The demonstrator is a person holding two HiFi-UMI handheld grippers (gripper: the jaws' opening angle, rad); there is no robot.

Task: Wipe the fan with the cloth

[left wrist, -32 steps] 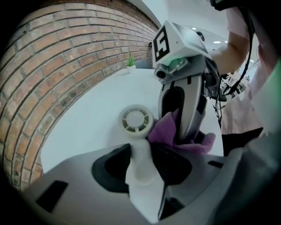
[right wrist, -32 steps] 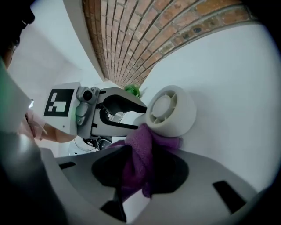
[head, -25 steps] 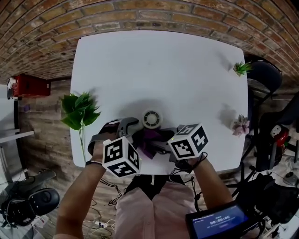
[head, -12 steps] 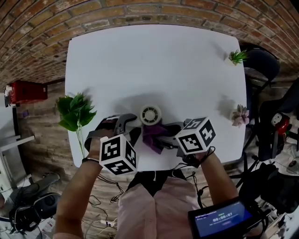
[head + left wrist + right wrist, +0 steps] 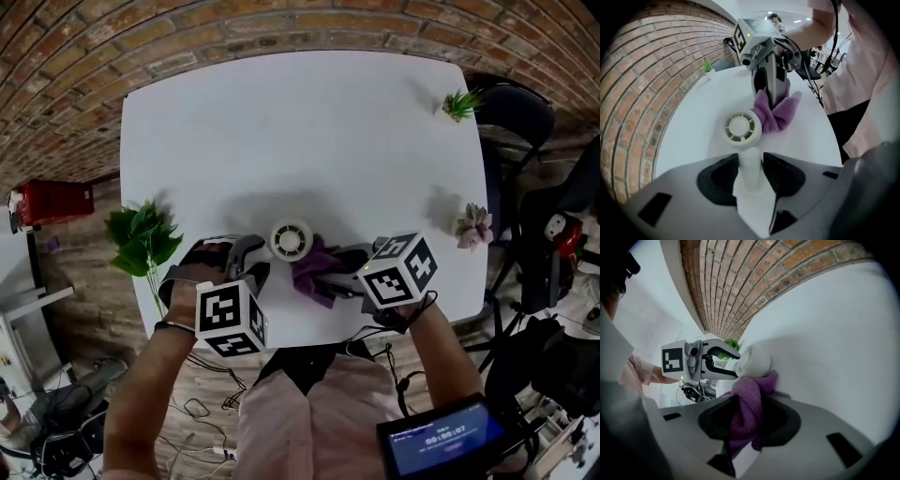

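Observation:
A small white fan [image 5: 290, 240] lies on the white table [image 5: 300, 131] near its front edge, grille up. In the left gripper view its round head [image 5: 742, 129] sits just beyond the jaws and its stem [image 5: 751, 168] runs between them. My left gripper [image 5: 751, 161] is shut on that stem. A purple cloth [image 5: 314, 267] lies against the fan's right side. It is bunched between the jaws of my right gripper [image 5: 747, 404], which is shut on it. The right gripper view shows the cloth [image 5: 750, 394] touching the fan [image 5: 754, 361], with the left gripper [image 5: 717, 364] behind it.
A leafy green plant [image 5: 141, 239] stands at the table's left edge. A small green plant [image 5: 459, 103] is at the far right corner and a pale succulent [image 5: 473, 225] at the right edge. A dark chair [image 5: 520, 122] stands to the right of the table.
My right gripper has carried the cloth from in front of the fan round to its right side. The left gripper has rolled while staying on the fan's stem.

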